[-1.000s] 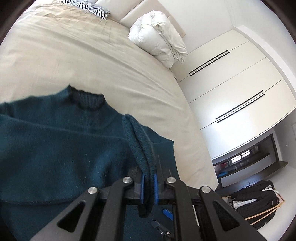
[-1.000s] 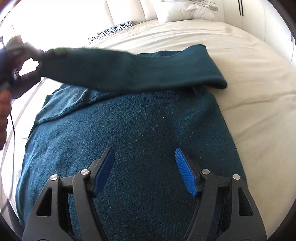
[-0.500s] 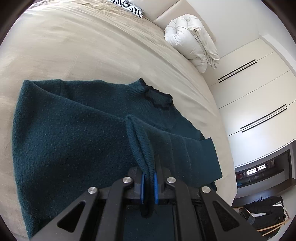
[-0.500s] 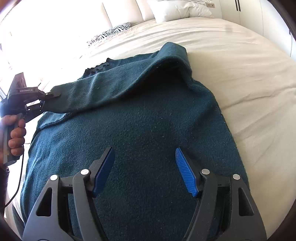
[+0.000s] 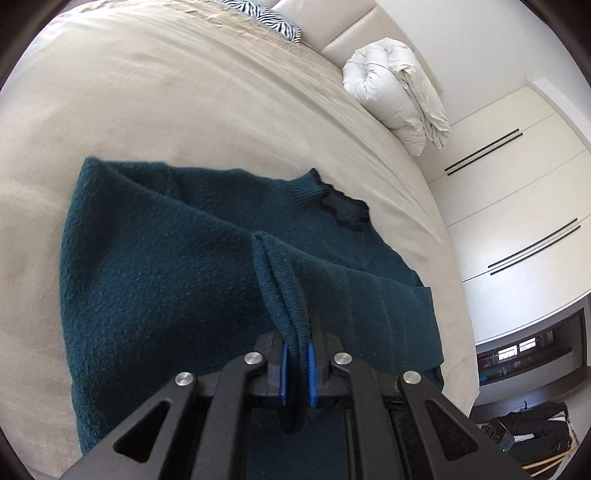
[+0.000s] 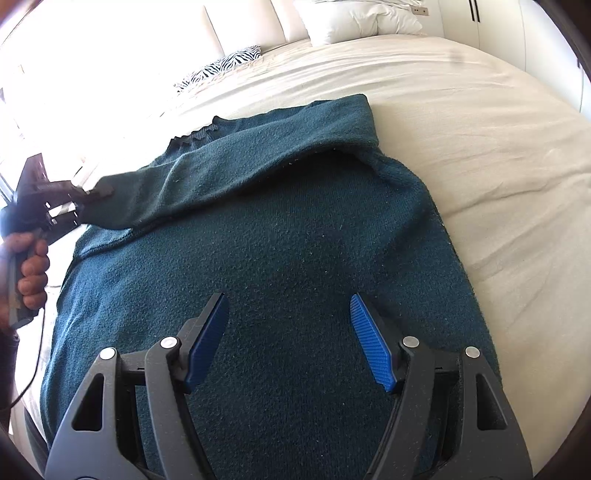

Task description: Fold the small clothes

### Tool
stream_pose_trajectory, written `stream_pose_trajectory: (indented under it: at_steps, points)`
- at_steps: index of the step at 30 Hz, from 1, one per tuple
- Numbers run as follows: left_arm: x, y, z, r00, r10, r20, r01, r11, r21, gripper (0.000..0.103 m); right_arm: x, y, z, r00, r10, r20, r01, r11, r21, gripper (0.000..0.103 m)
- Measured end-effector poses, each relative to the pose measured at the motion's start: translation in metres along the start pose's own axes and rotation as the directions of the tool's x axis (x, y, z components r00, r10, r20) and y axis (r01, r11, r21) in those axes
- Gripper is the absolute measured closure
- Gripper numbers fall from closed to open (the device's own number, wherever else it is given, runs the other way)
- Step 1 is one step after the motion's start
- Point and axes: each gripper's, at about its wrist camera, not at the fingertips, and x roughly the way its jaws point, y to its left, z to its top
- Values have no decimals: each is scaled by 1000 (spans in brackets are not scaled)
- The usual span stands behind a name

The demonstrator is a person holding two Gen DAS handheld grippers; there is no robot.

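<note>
A dark teal knitted sweater (image 6: 295,266) lies spread on the beige bed, its neck (image 5: 340,203) toward the pillows. One sleeve (image 6: 229,173) is drawn across the chest toward the left side. My left gripper (image 5: 295,363) is shut on that sleeve's ribbed cuff (image 5: 284,291); in the right wrist view the left gripper (image 6: 79,199) shows at the far left, held by a hand (image 6: 31,273). My right gripper (image 6: 290,332) hangs open over the sweater's lower body, with nothing between its blue pads (image 6: 371,343).
The beige bedsheet (image 6: 480,155) stretches to the right of the sweater. A zebra-print pillow (image 5: 273,16) and a rolled white duvet (image 5: 399,96) lie near the headboard. White wardrobe doors (image 5: 517,206) stand beyond the bed, with dark bags (image 5: 532,432) on the floor.
My left gripper has carried the sleeve cuff down and across the sweater, so the sleeve now lies folded lower over the chest. The right gripper has stayed put and open.
</note>
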Motion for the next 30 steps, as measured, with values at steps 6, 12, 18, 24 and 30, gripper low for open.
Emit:
stream_pose_trajectory:
  at_steps: [6,12,18,24,30]
  points:
    - [7,15,-5,1000,-7,0,6,1000,-27,91,-6,-5,9,999,41,-10,-41,999,12,36]
    - [5,15,3,1000,6,26,-6,1000,13,87,-23,-37,66,986,151,64,-159,978,136,36]
    - [9,20,3,1000,3,28,-3,1000,25,87,-7,-68,119,975,201,95,-218,945,244,36]
    - [7,13,5,998,18,52,-21,998,57,87,25,-87,138,960,274,62,-278,894,351,36]
    - [14,23,6,999,9,53,-12,998,58,87,45,-101,157,927,364,84,-364,830,421,36]
